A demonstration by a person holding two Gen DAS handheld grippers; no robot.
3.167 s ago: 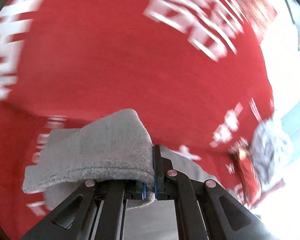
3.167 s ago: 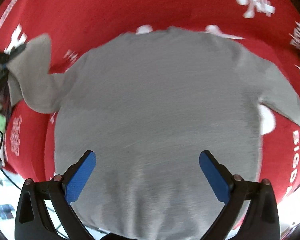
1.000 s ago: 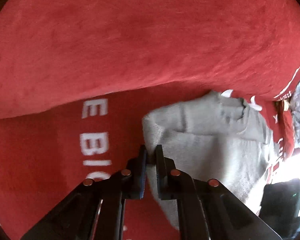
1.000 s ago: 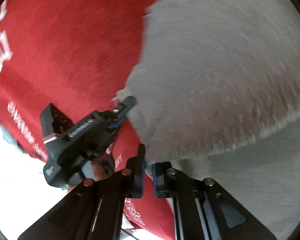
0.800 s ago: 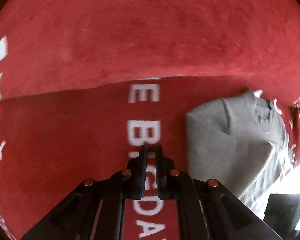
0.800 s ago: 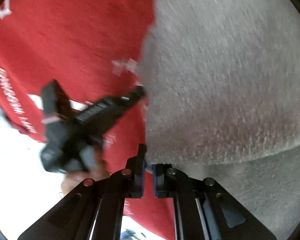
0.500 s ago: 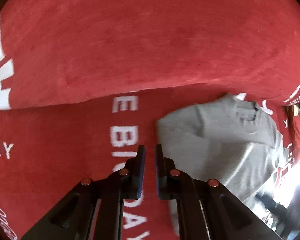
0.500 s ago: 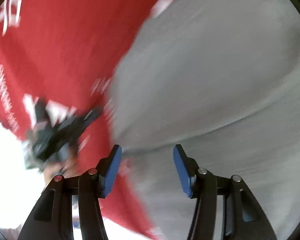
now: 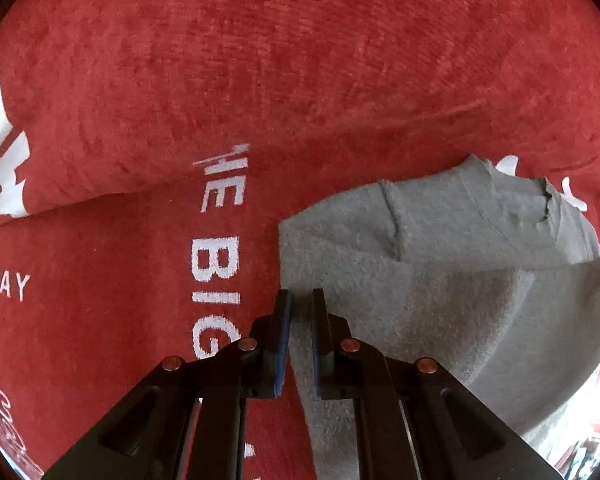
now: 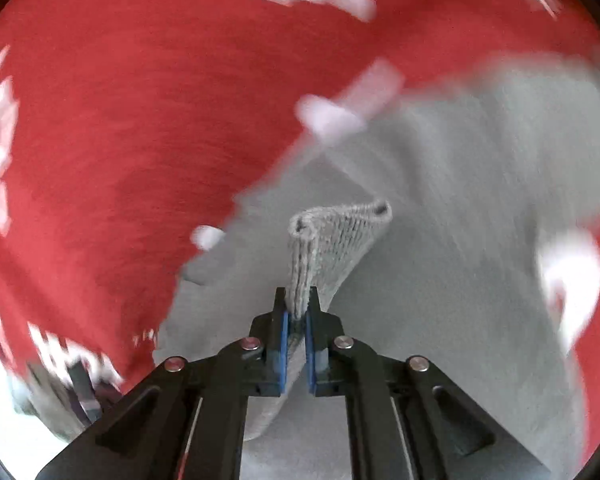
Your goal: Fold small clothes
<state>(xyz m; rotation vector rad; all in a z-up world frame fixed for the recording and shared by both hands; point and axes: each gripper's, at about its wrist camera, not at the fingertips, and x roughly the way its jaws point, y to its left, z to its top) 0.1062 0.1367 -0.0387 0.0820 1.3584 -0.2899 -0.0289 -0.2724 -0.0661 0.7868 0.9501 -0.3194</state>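
The red cloth (image 9: 300,80) carries white print — "BIG" running down the frame's centre-left, "GDAY" at the left edge; other lettering is too blurred.

Both grippers: black linkage arms w/ copper rivets, fingers (image 9: 281,332) blue-padded.

One grey knitted garment (image 9: 440,280) — a single piece, partly folded. One red cloth (image 9: 260,60) with white lettering under it. Two claws — the left claw (image 9: 299,300) and the right claw (image 10: 296,308), two fingers each.
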